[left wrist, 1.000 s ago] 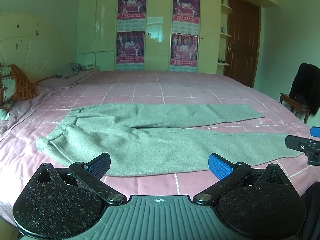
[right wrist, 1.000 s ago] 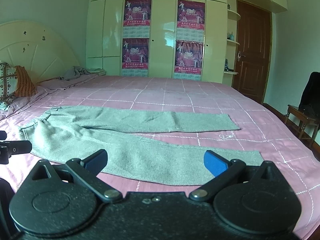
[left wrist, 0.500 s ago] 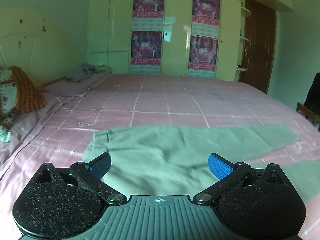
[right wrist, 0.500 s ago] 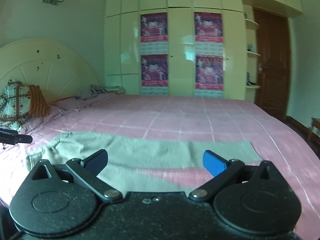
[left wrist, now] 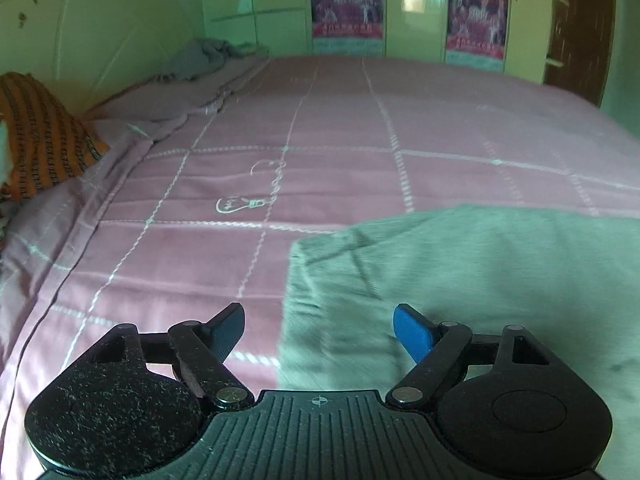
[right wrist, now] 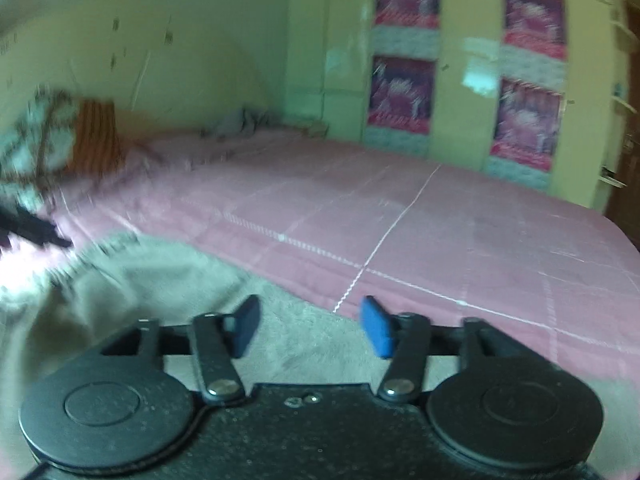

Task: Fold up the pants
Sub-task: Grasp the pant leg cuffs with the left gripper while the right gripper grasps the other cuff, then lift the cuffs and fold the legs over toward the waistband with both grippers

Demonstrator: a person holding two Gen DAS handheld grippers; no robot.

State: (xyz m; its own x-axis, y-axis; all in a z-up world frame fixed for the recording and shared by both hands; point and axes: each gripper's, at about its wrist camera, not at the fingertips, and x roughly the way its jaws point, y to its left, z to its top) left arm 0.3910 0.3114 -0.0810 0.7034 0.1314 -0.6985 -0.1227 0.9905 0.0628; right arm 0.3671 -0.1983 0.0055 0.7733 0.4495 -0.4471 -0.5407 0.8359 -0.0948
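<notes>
Pants (left wrist: 500, 276) lie flat on the bed (left wrist: 360, 120), ready for folding. Left gripper (left wrist: 319, 330) is spread wide at the waistband corner; right gripper (right wrist: 310, 328) gapes over a leg edge, each likely lining up a pinch.

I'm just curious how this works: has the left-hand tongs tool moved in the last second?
Yes. The left tongs moved forward and down toward the grey fleece pants; the wardrobe posters now look nearer.

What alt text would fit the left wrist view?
The open left gripper hovers low over the corner of grey pants lying on a pink checked bedspread. An orange striped pillow lies at left; wardrobe posters behind.
</notes>
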